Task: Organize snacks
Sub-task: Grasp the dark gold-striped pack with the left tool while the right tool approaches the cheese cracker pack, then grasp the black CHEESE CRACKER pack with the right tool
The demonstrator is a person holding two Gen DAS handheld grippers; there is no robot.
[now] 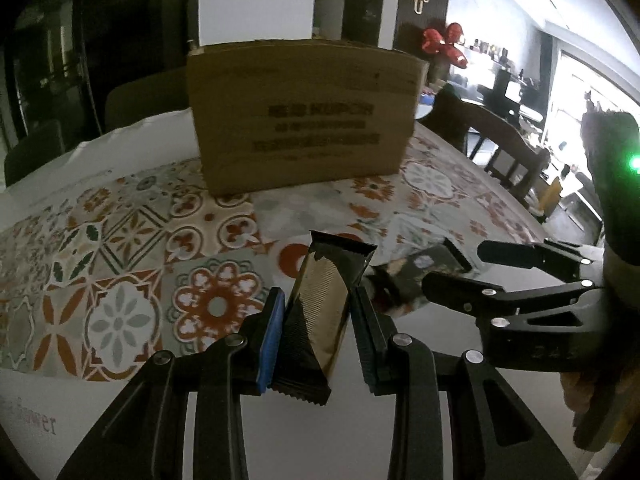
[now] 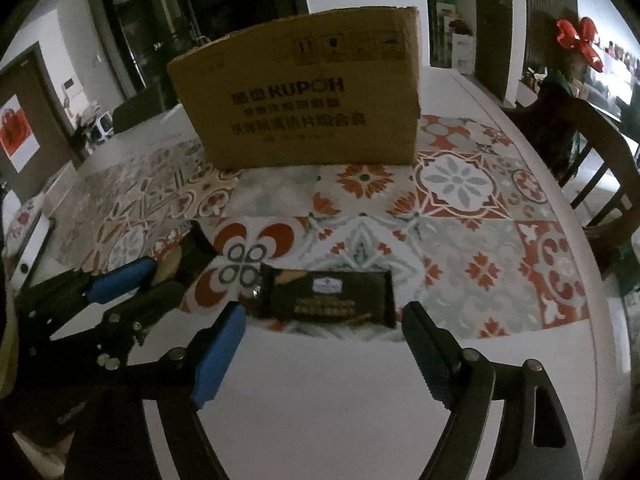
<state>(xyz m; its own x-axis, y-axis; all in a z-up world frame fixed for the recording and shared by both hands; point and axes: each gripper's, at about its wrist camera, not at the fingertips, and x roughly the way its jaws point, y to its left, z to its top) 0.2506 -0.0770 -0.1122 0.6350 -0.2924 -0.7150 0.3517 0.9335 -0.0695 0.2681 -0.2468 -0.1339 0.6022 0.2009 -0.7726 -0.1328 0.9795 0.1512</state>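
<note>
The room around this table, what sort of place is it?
Most likely a home dining room. A table with a tile-patterned cloth has wooden chairs beside it, a cardboard box stands on it, and dark cabinets line the back wall.

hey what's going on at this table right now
A person is sorting snacks with a handheld gripper in each hand. The left gripper is shut on a dark snack packet, held up off the patterned tablecloth. The right gripper is open, jaws wide apart, just in front of a second packet that lies flat on the cloth, not gripped. A cardboard box stands at the far side of the table. From here you cannot see into the box.
</note>
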